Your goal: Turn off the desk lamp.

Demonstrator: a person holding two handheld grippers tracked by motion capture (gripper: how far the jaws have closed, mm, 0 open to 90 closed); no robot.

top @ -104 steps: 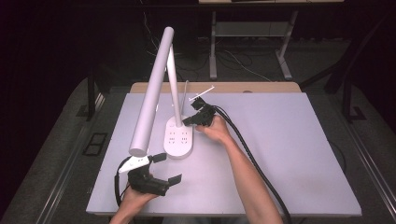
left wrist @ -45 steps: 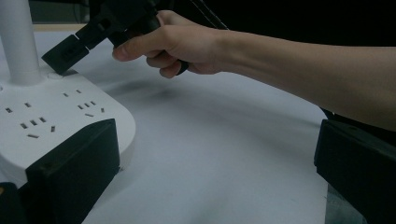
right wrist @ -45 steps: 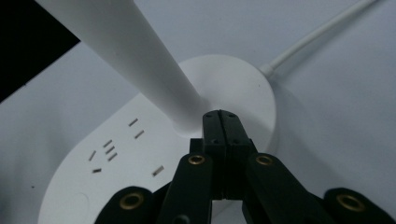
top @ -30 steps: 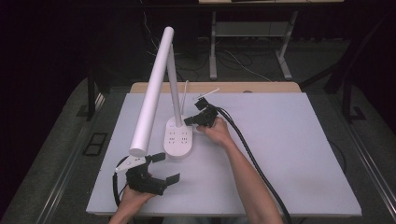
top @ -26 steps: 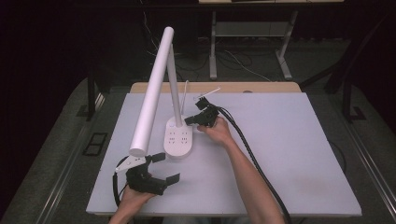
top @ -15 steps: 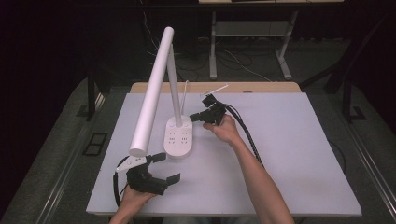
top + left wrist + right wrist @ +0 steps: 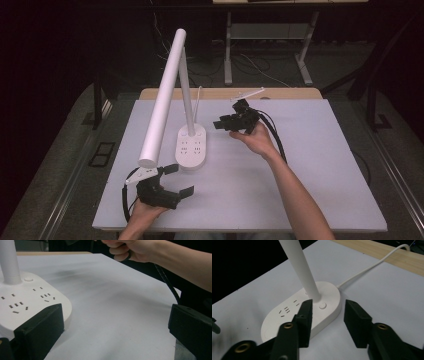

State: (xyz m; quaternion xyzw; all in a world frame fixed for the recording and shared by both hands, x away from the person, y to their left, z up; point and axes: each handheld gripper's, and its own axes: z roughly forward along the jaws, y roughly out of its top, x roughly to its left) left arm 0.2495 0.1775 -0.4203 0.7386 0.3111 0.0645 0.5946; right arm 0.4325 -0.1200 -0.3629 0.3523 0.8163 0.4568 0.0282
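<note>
A white desk lamp stands on the table, its oval base (image 7: 192, 148) carrying several sockets and a round button (image 7: 322, 305). A thin post (image 7: 186, 95) rises from the base, and the long tube head (image 7: 162, 100) slopes down toward the near left. My right gripper (image 7: 223, 122) hovers just right of the base, open, its jaws pointing at the button end of the base (image 7: 287, 315) with nothing between them. Near the front edge my left gripper (image 7: 179, 180) rests open, one jaw beside the base's near corner (image 7: 27, 300).
The lamp's white cable (image 7: 367, 267) runs from the base to the table's far wooden edge (image 7: 290, 93). The white table top (image 7: 310, 165) spreads wide to the right. The right forearm (image 7: 295, 190) crosses its middle. Dark floor and a desk frame (image 7: 270, 35) lie beyond.
My right gripper has drawn back a little to the right and away from the lamp base, lifting slightly. The left gripper and the lamp have stayed put.
</note>
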